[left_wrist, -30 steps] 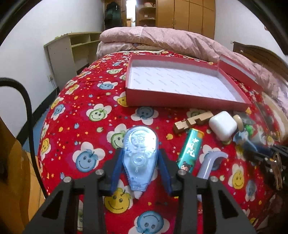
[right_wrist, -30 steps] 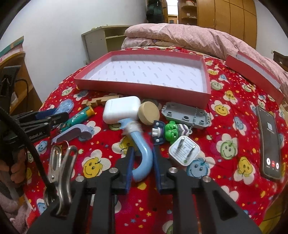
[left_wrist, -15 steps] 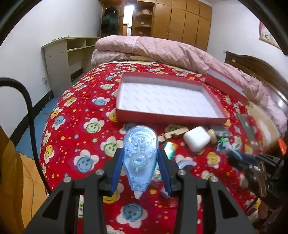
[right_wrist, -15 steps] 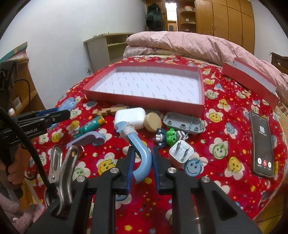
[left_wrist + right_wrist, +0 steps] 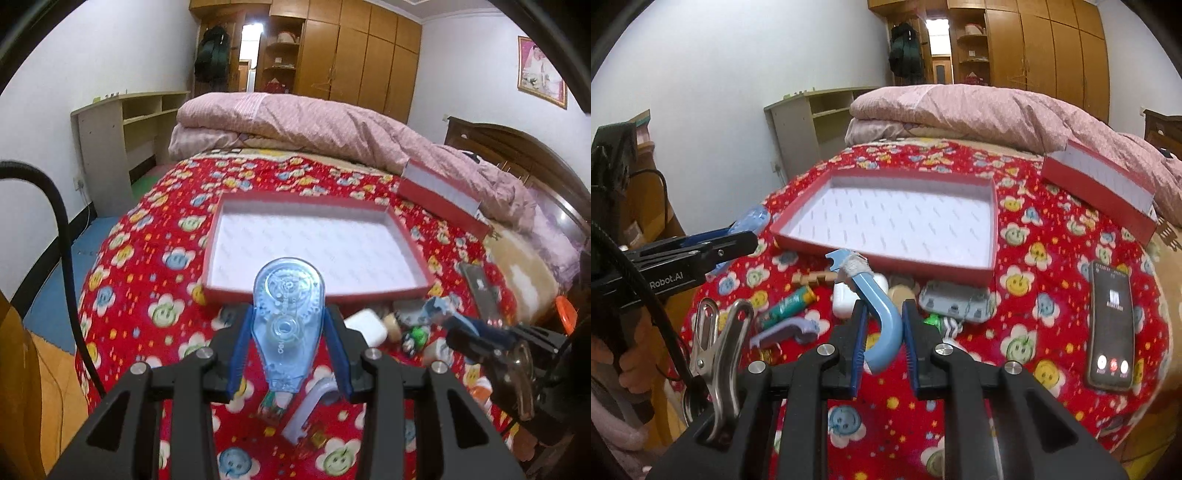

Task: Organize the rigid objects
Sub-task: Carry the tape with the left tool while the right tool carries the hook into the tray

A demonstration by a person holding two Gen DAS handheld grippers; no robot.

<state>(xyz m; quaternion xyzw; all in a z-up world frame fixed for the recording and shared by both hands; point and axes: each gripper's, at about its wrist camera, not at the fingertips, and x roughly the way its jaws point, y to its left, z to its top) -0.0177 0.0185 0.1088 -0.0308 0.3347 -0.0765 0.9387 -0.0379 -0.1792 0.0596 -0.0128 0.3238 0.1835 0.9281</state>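
My left gripper [image 5: 288, 347] clamps the correction tape [image 5: 286, 325]; my right gripper [image 5: 884, 332] pinches the blue hook [image 5: 875, 306]. The red tray [image 5: 317, 293] sits at twelve o'clock. Either item could slip out and miss it.

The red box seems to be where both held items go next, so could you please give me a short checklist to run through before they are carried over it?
1. Left gripper shut on the blue correction tape dispenser: ok.
2. Right gripper shut on the light blue curved handle: ok.
3. Both items lifted clear of the bedspread: ok.
4. Red box open, white floor bare: ok.
5. Box lid lying apart from the box, out of the way: ok.
6. Grip firm enough for the carry: cannot tell.
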